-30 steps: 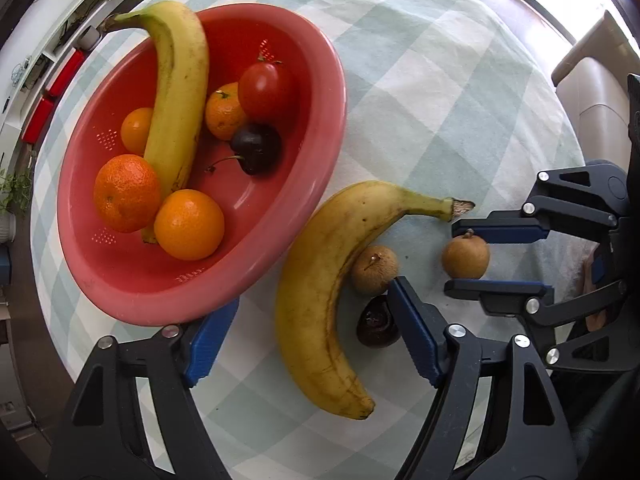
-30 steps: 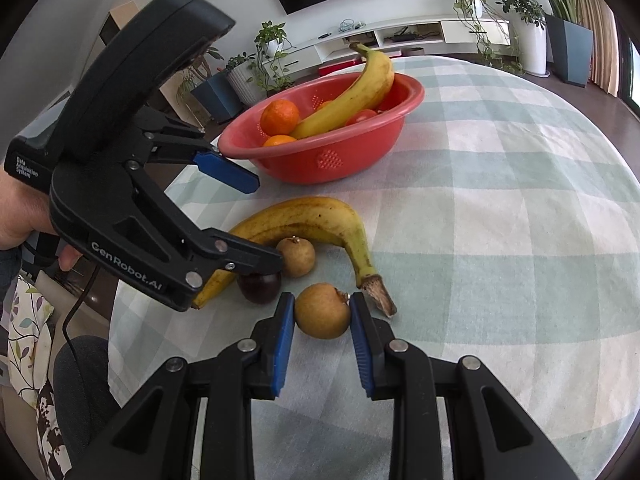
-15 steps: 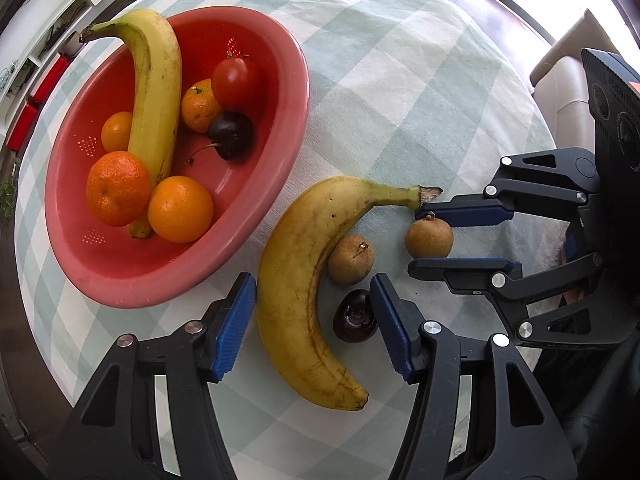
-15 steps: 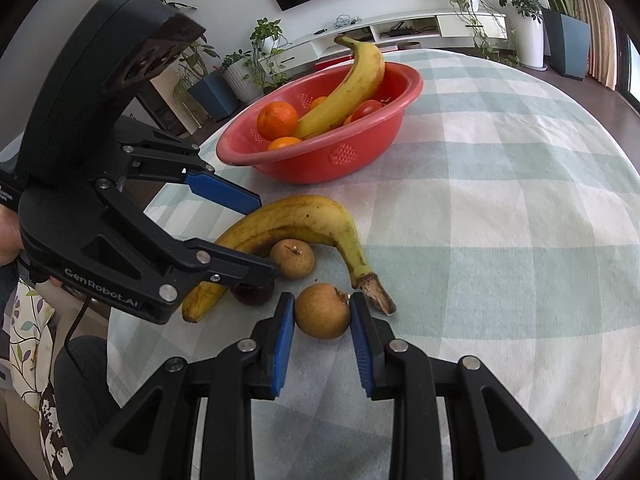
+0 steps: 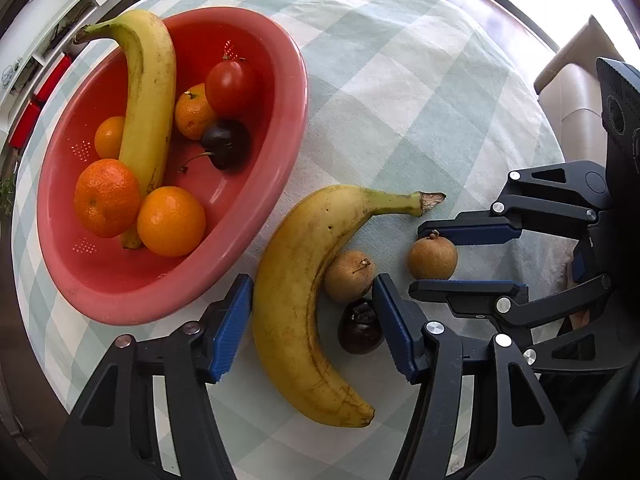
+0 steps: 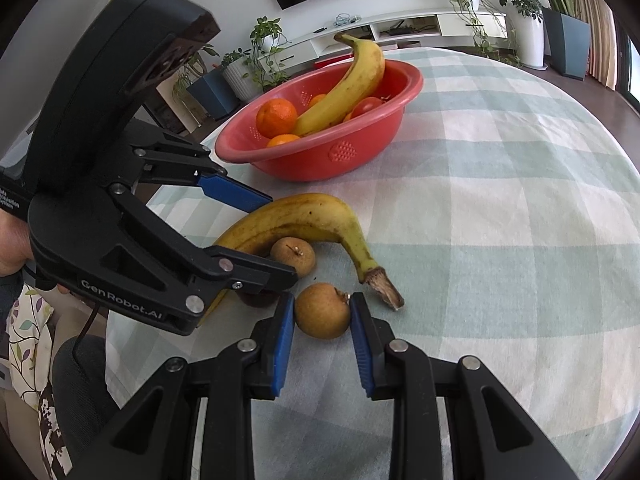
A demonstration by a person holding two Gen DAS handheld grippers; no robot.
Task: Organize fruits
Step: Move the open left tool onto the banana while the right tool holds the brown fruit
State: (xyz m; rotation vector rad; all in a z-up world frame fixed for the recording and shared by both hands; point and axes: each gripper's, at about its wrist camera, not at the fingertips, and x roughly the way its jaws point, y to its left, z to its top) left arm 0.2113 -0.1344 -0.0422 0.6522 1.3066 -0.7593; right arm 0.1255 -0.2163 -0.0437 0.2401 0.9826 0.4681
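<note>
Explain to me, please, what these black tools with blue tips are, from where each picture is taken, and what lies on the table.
No robot here: a person holds a two-finger claw in each hand, and each claw carries its own camera looking along its fingers.

The left camera looks straight down. The left claw straddles a banana and a dark cherry on the checked tablecloth; I cannot tell if it presses them.

The right camera looks forward across the table. The right claw is closed on a small brown round fruit. A second brown fruit lies beside the banana.

The red bowl holds a banana, oranges, a tomato and a cherry.
</note>
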